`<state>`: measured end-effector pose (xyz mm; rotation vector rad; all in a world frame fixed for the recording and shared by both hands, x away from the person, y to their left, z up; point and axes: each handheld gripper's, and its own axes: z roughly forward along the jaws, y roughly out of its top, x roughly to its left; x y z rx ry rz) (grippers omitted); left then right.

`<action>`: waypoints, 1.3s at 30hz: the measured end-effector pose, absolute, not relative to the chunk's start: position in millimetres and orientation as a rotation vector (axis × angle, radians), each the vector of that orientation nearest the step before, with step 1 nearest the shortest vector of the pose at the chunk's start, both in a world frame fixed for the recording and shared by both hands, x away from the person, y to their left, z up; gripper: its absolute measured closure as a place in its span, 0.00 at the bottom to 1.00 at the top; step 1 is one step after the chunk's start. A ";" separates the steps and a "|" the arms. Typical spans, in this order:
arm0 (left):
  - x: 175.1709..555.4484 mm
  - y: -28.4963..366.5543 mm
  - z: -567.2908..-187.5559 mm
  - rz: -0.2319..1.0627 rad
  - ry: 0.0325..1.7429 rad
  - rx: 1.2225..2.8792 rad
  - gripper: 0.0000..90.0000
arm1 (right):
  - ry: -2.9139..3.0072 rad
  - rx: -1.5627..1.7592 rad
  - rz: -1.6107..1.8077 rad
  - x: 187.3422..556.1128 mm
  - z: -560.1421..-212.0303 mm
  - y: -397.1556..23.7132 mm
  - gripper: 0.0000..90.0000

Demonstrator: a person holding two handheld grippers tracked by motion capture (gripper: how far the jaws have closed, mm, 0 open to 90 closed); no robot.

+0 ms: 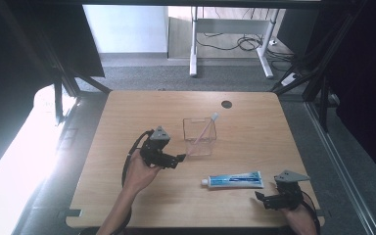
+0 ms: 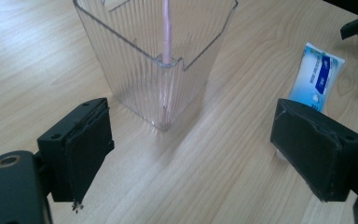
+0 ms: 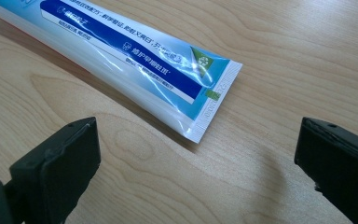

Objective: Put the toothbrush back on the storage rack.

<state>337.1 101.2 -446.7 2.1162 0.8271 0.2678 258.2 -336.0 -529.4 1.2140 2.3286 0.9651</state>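
**Both grippers spread, nothing held**

The right gripper (image 1: pixel 266 199) sat with jaws wide apart, empty, just beside the crimped end of the toothpaste tube (image 1: pixel 236 179), which lay flat on the wooden table (image 1: pixel 127 107). The left gripper (image 1: pixel 178 160), equally spread and empty, faced the clear ribbed cup (image 1: pixel 199 137), where a pink toothbrush (image 1: pixel 203 130) leaned.
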 end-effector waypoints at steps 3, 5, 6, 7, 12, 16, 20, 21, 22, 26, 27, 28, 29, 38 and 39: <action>332.1 105.1 -450.0 0.241 0.841 2.107 0.14 | 2.332 1.213 0.965 258.3 -529.6 -335.6 0.01; 328.6 107.0 -451.6 0.249 0.846 2.113 0.14 | 2.332 1.211 0.964 258.3 -529.7 -335.5 0.01; 326.9 108.1 -452.5 0.258 0.846 2.116 0.14 | 2.333 1.213 0.963 258.2 -529.8 -335.4 0.01; 325.0 109.4 -453.2 0.265 0.849 2.115 0.14 | 2.333 1.215 0.963 258.2 -529.9 -335.2 0.01; 316.2 117.0 -458.8 0.272 0.856 2.105 0.14 | 2.335 1.214 0.964 258.3 -530.3 -334.3 0.01; 309.4 123.2 -466.0 0.271 0.872 2.101 0.14 | 2.338 1.212 0.964 258.3 -530.5 -333.6 0.01; 302.8 130.2 -472.6 0.283 0.879 2.099 0.14 | 2.339 1.209 0.963 258.2 -530.6 -333.0 0.01; 301.2 131.8 -474.0 0.281 0.878 2.095 0.14 | 2.340 1.208 0.962 258.3 -530.7 -332.9 0.01; 299.3 133.1 -475.3 0.281 0.879 2.093 0.14 | 2.341 1.206 0.963 258.3 -530.8 -332.6 0.01; 290.8 136.9 -482.5 0.295 0.879 2.094 0.14 | 2.344 1.202 0.966 258.0 -530.4 -331.7 0.01; 289.3 137.4 -484.1 0.298 0.878 2.095 0.14 | 2.344 1.202 0.965 258.0 -530.5 -331.5 0.01; 287.2 137.8 -486.4 0.302 0.877 2.093 0.14 | 2.344 1.202 0.964 258.0 -530.6 -331.5 0.01; 285.1 138.1 -489.0 0.302 0.870 2.092 0.14 | 2.344 1.201 0.964 258.0 -530.6 -331.4 0.01; 274.9 137.5 -508.5 0.349 0.874 2.162 0.14 | 2.348 1.196 0.960 258.0 -530.5 -330.8 0.01; 274.1 137.4 -510.6 0.349 0.877 2.169 0.15 | 2.349 1.198 0.961 258.0 -530.5 -331.0 0.01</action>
